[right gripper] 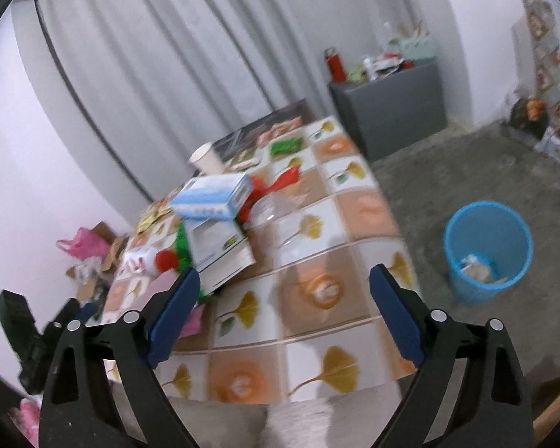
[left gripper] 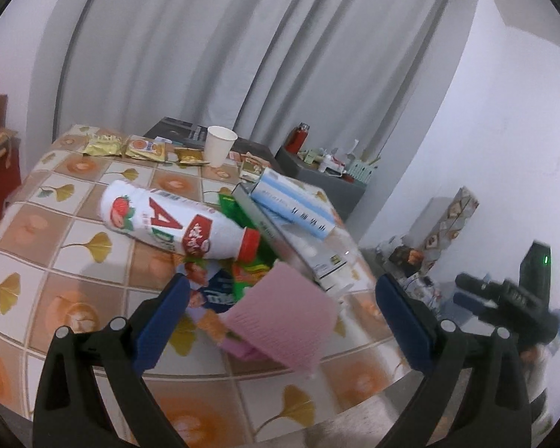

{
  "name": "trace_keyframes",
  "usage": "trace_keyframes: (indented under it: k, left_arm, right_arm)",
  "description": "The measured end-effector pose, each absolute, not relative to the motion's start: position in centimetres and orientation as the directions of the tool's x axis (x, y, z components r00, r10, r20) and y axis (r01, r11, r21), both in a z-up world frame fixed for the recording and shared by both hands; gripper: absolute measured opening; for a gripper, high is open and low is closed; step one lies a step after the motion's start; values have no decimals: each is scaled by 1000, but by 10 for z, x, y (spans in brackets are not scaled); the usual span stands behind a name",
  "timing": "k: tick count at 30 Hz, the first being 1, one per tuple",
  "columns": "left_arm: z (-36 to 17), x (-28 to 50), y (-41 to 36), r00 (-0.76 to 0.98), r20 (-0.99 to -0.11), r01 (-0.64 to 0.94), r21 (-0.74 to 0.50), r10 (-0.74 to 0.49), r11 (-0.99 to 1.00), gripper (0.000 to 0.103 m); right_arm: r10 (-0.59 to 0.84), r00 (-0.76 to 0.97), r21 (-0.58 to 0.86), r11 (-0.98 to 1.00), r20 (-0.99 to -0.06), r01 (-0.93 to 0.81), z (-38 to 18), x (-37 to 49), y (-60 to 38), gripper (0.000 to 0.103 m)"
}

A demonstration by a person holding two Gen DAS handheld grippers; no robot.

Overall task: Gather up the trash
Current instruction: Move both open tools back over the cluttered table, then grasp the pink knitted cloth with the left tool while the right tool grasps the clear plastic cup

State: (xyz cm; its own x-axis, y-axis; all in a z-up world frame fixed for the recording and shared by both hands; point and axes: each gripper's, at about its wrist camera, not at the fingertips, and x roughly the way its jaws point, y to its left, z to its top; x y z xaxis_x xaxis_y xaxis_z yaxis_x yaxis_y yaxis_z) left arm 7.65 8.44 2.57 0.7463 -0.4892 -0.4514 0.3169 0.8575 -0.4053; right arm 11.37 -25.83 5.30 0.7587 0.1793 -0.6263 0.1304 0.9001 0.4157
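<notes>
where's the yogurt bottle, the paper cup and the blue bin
yogurt bottle (left gripper: 168,224), left wrist view, middle of its label
paper cup (left gripper: 220,147), left wrist view, side wall
blue bin (right gripper: 463,261), right wrist view, outer wall

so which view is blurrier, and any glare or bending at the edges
Right wrist view: blurrier, the table and blue bin smeared. Left wrist view: the bottle is fairly sharp, the pink cloth soft. Both: fisheye bends the curtains, corners dark; no strong glare.
</notes>
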Motion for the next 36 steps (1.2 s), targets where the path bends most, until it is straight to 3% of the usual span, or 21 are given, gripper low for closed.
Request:
trace_keyframes:
  k: [4,10,22,32,36]
  left_arm:
    - [18,72,77,737,-471,352,-345,-484,870,97]
    - [10,77,57,699,-501,426,-283,-511,859,97]
    - [-15,135,26,532,-619,525,-295,-578,799,97]
    - [-29,134,2,536,-689,601,-95,-488,793,97]
    - [-35,137,2,539,-709,588,-71,-455,806,97]
  right_arm:
    - [235,727,449,886,-645,112,43,125,-249,78]
    - [294,681,477,874,-671,94,31,140,-240,77]
    - [330,631,477,876,-701,72,18,156,-230,77]
    - [346,602,478,876,-720,68,7,168,-225,77]
    - [342,600,472,879,-723,68,6,171,-223,77]
